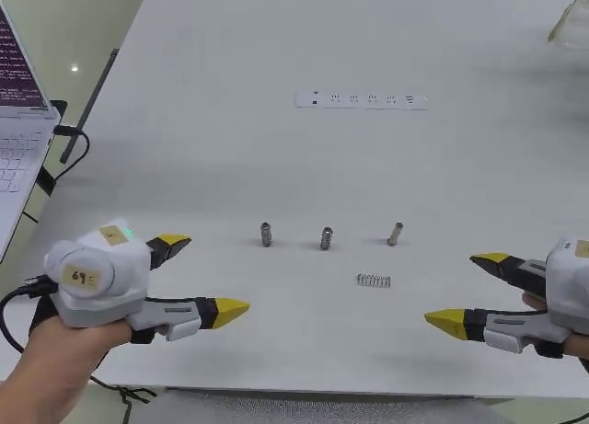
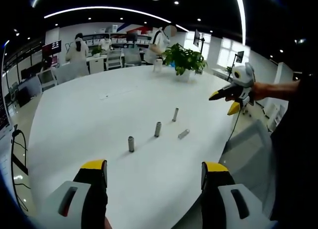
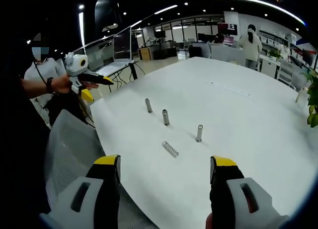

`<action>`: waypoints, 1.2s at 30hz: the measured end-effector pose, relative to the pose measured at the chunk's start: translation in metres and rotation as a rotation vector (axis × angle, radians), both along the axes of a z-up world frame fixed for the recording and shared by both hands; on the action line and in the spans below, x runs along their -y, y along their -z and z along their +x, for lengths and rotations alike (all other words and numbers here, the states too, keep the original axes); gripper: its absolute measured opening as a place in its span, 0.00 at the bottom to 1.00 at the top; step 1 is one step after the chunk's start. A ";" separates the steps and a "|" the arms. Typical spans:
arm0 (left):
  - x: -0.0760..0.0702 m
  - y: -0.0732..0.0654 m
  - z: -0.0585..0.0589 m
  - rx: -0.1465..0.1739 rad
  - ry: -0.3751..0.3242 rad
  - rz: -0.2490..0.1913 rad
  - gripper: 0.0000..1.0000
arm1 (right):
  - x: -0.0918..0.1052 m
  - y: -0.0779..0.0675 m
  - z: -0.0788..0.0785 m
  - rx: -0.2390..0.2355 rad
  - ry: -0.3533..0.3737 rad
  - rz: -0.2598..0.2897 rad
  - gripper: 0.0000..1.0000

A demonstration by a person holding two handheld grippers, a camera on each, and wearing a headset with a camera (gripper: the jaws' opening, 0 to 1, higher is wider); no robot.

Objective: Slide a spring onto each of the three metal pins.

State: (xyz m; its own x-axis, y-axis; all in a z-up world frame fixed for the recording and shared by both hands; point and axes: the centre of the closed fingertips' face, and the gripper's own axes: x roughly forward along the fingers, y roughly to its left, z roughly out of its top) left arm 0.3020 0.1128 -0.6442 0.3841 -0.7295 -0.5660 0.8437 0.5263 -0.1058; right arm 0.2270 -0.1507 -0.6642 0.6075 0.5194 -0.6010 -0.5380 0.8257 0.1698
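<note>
Near white tabletop point(image 1: 276, 350) front edge: loose silver coil spring point(image 1: 374, 280) between left gripper point(image 1: 217, 273) and right gripper point(image 1: 449, 289), both agape; head view adds white power strip point(image 1: 361, 99)

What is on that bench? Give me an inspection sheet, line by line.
Surface: white table, no marks seen.
Job's things: three metal pins upright in a row; left pin and middle pin look sleeved with springs, right pin bare; loose spring lying in front.
Clutter: power strip; laptop at left edge.
Grippers: left gripper open; right gripper open; both empty.
Cables: black cable beside laptop.
Surroundings: office, potted plant, people at far desks.
</note>
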 end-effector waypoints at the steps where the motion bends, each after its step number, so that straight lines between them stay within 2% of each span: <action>1: 0.001 0.000 0.000 -0.001 0.000 -0.001 0.74 | 0.000 0.000 0.000 0.002 0.005 0.004 0.73; 13: 0.007 -0.001 0.000 -0.002 0.009 0.000 0.74 | 0.003 0.000 0.000 0.005 0.010 0.006 0.73; 19: 0.015 0.000 0.001 -0.001 0.033 0.010 0.74 | 0.004 0.000 0.000 0.004 0.007 0.006 0.73; 36: 0.072 0.005 0.004 0.020 0.211 0.040 0.73 | 0.003 0.002 -0.002 -0.001 0.002 0.000 0.72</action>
